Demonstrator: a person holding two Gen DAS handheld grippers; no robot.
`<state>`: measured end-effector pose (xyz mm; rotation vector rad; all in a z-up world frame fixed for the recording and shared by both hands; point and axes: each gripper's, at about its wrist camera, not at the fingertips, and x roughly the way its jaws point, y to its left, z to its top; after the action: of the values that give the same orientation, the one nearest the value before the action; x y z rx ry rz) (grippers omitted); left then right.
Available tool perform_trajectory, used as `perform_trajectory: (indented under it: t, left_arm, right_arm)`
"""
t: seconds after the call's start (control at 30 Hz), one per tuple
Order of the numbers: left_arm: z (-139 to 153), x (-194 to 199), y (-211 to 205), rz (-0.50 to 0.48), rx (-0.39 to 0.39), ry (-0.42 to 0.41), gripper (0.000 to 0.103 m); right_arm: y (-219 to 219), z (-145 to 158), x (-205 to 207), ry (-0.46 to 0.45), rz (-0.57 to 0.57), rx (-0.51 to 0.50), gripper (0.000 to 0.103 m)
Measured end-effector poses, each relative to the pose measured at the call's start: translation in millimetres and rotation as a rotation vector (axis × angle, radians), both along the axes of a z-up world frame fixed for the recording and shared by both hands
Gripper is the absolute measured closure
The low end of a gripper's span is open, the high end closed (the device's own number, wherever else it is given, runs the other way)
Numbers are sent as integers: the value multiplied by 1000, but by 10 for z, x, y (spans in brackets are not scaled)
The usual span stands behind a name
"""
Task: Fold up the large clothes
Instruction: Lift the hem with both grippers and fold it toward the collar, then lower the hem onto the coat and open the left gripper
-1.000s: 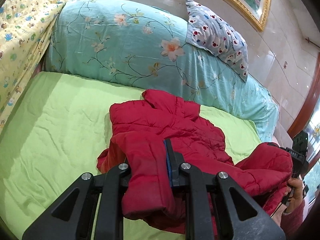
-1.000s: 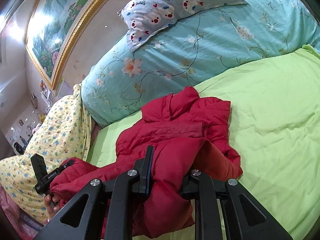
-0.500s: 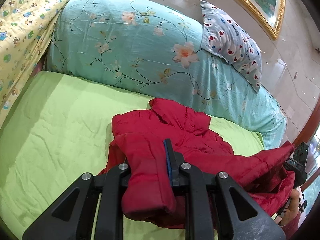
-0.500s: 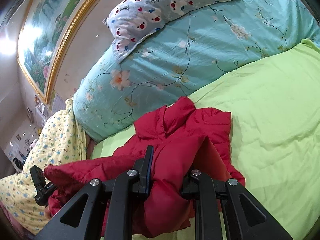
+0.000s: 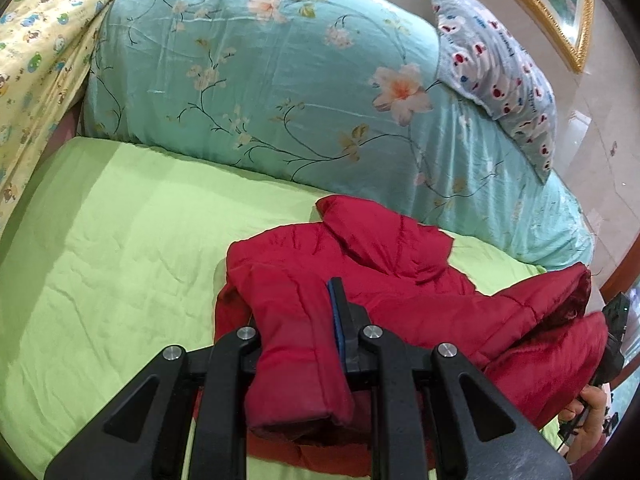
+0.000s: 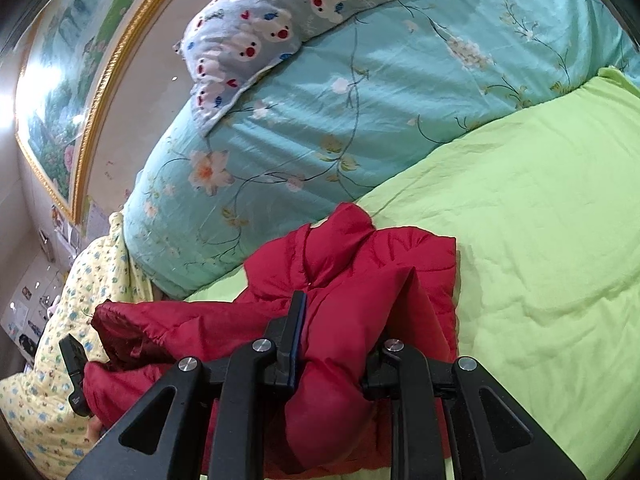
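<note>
Fingers (image 5: 338, 312) of the left gripper (image 5: 296, 320) are clamping a red sleeve of the red padded jacket (image 5: 400, 276); the right gripper (image 6: 340, 332) is pinching another fold of it in the same way. Jacket is lying bunched on the green bed sheet (image 5: 120, 248), collar toward the teal floral duvet (image 5: 260, 80), one side lifted between the two grippers. Bear-print pillow (image 5: 500, 68) is resting on that duvet. Yellow printed blanket (image 6: 60, 320) is sitting at the bed's edge.

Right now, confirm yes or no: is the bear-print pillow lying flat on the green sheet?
No, the bear-print pillow rests atop the floral teal duvet, above the green sheet.
</note>
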<state>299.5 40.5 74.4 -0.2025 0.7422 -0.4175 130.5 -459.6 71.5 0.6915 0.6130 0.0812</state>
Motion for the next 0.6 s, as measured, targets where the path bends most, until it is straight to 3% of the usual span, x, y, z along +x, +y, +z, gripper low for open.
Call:
perform_trajectory:
  t: [0.6]
  left_arm:
    - [-530, 649, -166, 30, 45, 87, 84]
  right_arm:
    - [-134, -518, 674, 105, -33, 4, 81]
